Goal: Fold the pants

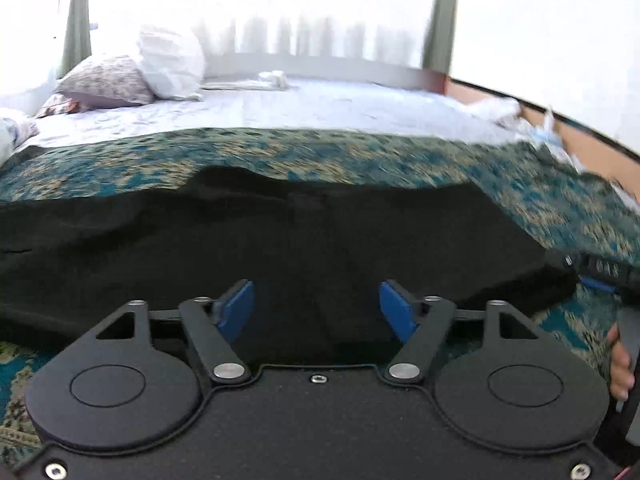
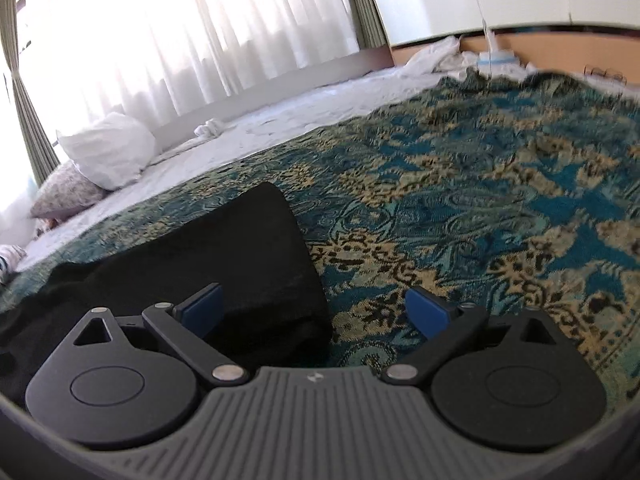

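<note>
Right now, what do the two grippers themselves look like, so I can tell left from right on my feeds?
Both are matte black, with two round discs, silver pivot bolts and blue pads on their fingers. The left gripper has a smooth black body with small silver screws. The right gripper has a grey ribbed body with a small mark at its middle. No cables or sleeves show.

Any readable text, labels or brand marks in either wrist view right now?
No readable words or numbers in either view.
Right gripper, grey ribbed housing: a small pale emblem, a symbol, no letters.
Black device at the right edge of the left wrist view: pale markings, too blurred to read.
Black folded pants: no label showing.
</note>
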A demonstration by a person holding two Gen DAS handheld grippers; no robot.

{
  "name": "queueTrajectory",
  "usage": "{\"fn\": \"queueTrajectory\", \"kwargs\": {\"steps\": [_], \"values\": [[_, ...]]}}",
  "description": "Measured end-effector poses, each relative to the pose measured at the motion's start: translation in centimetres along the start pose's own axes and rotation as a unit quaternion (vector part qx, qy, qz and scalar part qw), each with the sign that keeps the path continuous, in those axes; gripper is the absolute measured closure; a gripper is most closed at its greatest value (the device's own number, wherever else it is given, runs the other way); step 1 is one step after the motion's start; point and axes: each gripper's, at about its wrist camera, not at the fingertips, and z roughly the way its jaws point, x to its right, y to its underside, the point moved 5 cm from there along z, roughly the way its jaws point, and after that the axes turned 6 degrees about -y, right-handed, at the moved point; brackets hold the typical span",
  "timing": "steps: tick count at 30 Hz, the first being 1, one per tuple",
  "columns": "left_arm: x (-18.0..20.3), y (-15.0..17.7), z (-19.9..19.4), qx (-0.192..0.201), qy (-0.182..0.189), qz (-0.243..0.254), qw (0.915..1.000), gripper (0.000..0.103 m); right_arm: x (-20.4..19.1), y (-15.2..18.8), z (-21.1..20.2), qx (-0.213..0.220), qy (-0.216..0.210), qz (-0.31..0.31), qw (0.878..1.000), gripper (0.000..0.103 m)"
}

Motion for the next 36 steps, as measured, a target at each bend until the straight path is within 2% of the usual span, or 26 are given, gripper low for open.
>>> {"fn": "queueTrajectory", "kwargs": {"steps": [3, 6, 9, 12, 15, 19, 22, 23, 24, 26, 28, 30, 33, 36], "values": [[-2.5, -0.1, 0.0, -0.005, -0.014, -0.032, 0.9994, 0.026, -0.8, 0.1, 0.2, -0.002, 0.024, -0.033, 0.999, 0.002], [-4.9, 0.2, 0.4, -0.016, -0.029, -0.059, 0.9977, 0.025, -0.5, 0.3, 1.2, -0.027, 0.057, -0.026, 0.998, 0.003], [-6.6, 0.8, 0.4, -0.022, -0.04, -0.084, 0.9954, 0.025, -2.2, 0.6, 2.1, -0.061, 0.07, -0.095, 0.991, 0.002], [-8.0, 1.2, 0.2, -0.017, -0.053, -0.084, 0.9949, 0.024, -4.0, 1.3, 2.0, -0.061, 0.062, -0.158, 0.984, 0.003], [-9.2, 1.9, 0.0, -0.017, -0.072, -0.09, 0.9932, 0.021, -5.1, 1.7, 2.2, -0.069, 0.047, -0.167, 0.982, 0.003], [-9.4, 2.1, -0.2, -0.019, -0.068, -0.099, 0.9926, 0.021, -6.5, 1.8, 2.1, -0.061, 0.075, -0.203, 0.974, 0.003], [-8.5, 2.0, -0.5, -0.008, -0.056, -0.083, 0.995, 0.021, -7.9, 1.6, 0.5, -0.008, 0.118, -0.243, 0.963, 0.003], [-8.1, 1.9, -0.5, -0.004, -0.052, -0.075, 0.9958, 0.021, -8.5, 1.5, -0.2, 0.013, 0.121, -0.252, 0.96, 0.003], [-7.6, 1.8, -0.4, 0.0, -0.049, -0.067, 0.9965, 0.021, -9.1, 1.4, -0.8, 0.027, 0.111, -0.256, 0.96, 0.003], [-6.7, 1.8, -0.3, 0.004, -0.048, -0.05, 0.9976, 0.021, -11.1, 1.4, -2.1, 0.045, 0.055, -0.255, 0.964, 0.002], [-6.3, 1.9, 0.0, 0.002, -0.048, -0.045, 0.9978, 0.021, -13.4, 2.2, -2.7, 0.03, -0.017, -0.261, 0.965, 0.001], [-6.3, 2.0, 0.3, -0.004, -0.045, -0.053, 0.9975, 0.021, -15.7, 3.4, -2.7, 0.012, -0.062, -0.278, 0.958, 0.001], [-6.9, 2.1, 0.6, -0.01, -0.039, -0.072, 0.9966, 0.022, -18.8, 5.5, -1.8, -0.013, -0.1, -0.303, 0.948, 0.005], [-7.8, 2.1, 0.5, -0.007, -0.043, -0.078, 0.996, 0.023, -20.4, 6.8, -0.4, -0.05, -0.128, -0.286, 0.948, 0.014]]}}
